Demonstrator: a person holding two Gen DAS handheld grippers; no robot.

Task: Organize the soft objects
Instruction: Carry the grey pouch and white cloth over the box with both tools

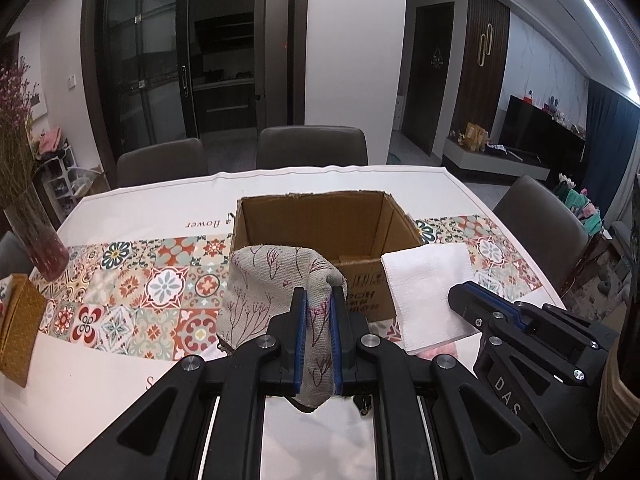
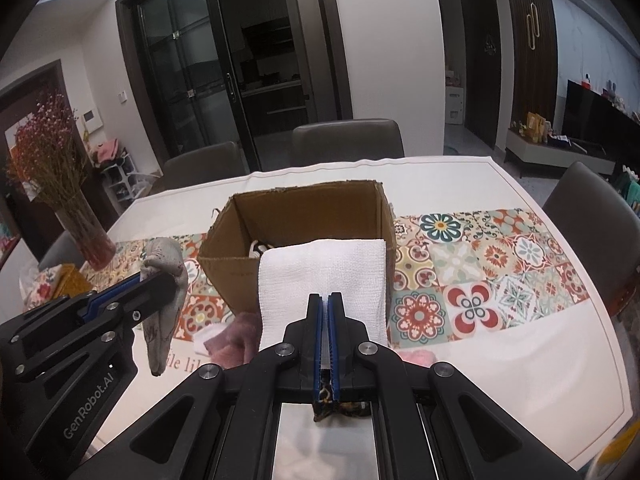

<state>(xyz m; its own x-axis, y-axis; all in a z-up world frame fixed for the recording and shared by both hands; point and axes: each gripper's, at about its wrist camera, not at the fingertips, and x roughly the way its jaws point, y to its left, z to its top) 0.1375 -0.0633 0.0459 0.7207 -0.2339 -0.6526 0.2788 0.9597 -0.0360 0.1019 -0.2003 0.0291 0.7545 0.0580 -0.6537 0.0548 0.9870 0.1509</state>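
My left gripper (image 1: 319, 300) is shut on a beige cloth with a twig print (image 1: 272, 280) and holds it up just in front of an open cardboard box (image 1: 320, 220). My right gripper (image 2: 325, 300) is shut on a white folded towel (image 2: 324, 268), held up before the same box (image 2: 296, 208). The right gripper (image 1: 472, 296) with the towel (image 1: 428, 284) shows at the right of the left wrist view. The left gripper (image 2: 160, 280) with the beige cloth (image 2: 164, 304) shows at the left of the right wrist view. Something white lies inside the box.
A pink cloth (image 2: 236, 336) and another pink piece (image 2: 416, 358) lie on the table under the towel. A glass vase of dried flowers (image 2: 86, 236) stands at the left, a yellow box (image 1: 18, 328) near it. Chairs (image 1: 312, 146) ring the table (image 2: 500, 380).
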